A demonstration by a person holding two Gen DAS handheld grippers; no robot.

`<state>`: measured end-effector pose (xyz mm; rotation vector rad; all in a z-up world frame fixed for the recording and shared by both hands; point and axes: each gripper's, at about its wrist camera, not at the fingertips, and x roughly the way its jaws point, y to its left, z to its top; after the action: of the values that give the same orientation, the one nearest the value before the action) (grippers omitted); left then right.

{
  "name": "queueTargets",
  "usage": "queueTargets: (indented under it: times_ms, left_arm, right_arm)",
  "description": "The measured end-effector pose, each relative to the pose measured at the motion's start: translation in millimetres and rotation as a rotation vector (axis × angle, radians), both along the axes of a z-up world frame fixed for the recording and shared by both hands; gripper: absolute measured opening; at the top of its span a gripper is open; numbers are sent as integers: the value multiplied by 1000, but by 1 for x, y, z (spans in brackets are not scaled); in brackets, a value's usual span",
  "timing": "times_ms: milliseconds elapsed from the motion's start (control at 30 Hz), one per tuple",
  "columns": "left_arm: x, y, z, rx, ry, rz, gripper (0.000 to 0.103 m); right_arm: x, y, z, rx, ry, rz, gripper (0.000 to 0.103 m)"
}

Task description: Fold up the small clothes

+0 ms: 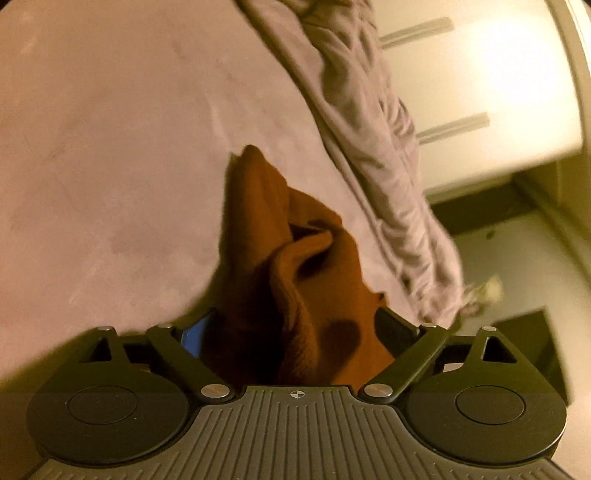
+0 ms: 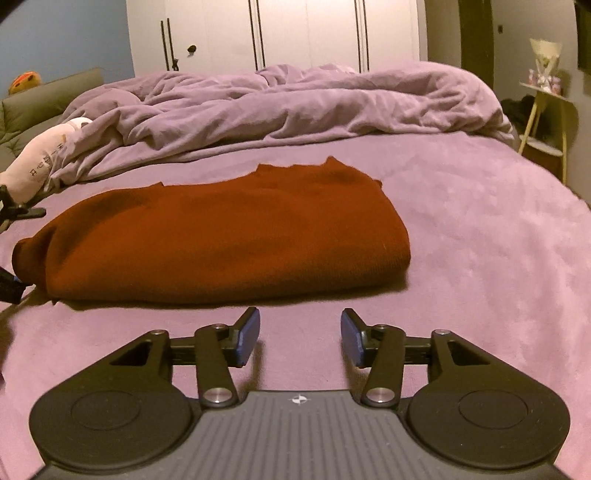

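A rust-red knit garment lies folded on the purple bed, ahead of my right gripper. The right gripper is open and empty, just short of the garment's near edge. In the left wrist view the same garment fills the space between the fingers of my left gripper, which is shut on its bunched edge; the fingertips are mostly hidden by the cloth. The left gripper's tip shows at the garment's left end in the right wrist view.
A rumpled purple duvet lies across the far side of the bed, also in the left wrist view. A pink plush lies at the left. White wardrobes stand behind. A small side table stands at the right.
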<state>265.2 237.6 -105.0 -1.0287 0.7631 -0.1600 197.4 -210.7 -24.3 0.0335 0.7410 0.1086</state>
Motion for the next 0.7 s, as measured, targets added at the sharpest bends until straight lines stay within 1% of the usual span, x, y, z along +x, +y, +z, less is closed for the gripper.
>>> queueTargets:
  times_ms: [33,67,100,167,233,267,333,400,467,533,567,633,667,700]
  left_arm:
    - [5,-5,2,38,7,-12,86]
    - [11,-9,2,55,19,-25,72]
    - [16,-10,-1,57,36,-34,52]
    - [22,-8,-6,43,68,-28,27]
    - [24,-7,-3,23,46,-8,25]
    - [23,-9,5,43,18,-11,23]
    - [23,-20,26,121,-39,-31,23]
    - [23,-40,54,207,-106,-68,23]
    - [27,-75,85,313,-194,-137,23]
    - [33,-117,107,383,-267,-230,23]
    - [38,-140,113,397,-284,-281,24]
    - [47,-180,108,420,-273,-368,27]
    - [53,-198,100,434,-251,-396,34]
    - [58,-214,88,446,-209,-428,46]
  right_arm:
    - [1,2,-1,-9,1,5,49]
    - [1,3,-2,-13,5,9,49]
    - [2,4,-3,-16,9,12,49]
    - [3,7,-5,-15,15,10,49]
    - [0,8,-3,-9,3,9,49]
    - [-1,9,-1,-10,-6,9,49]
    - [-4,7,1,-18,-22,10,49]
    - [-5,3,1,-15,-28,6,49]
    - [-6,-3,1,-7,-30,-9,49]
    - [-6,-9,2,5,-34,-29,49]
    - [-6,-12,3,13,-40,-41,49]
    - [-7,-16,3,33,-45,-61,49]
    - [-7,-18,4,41,-48,-70,49]
    - [-7,-20,4,48,-49,-75,49]
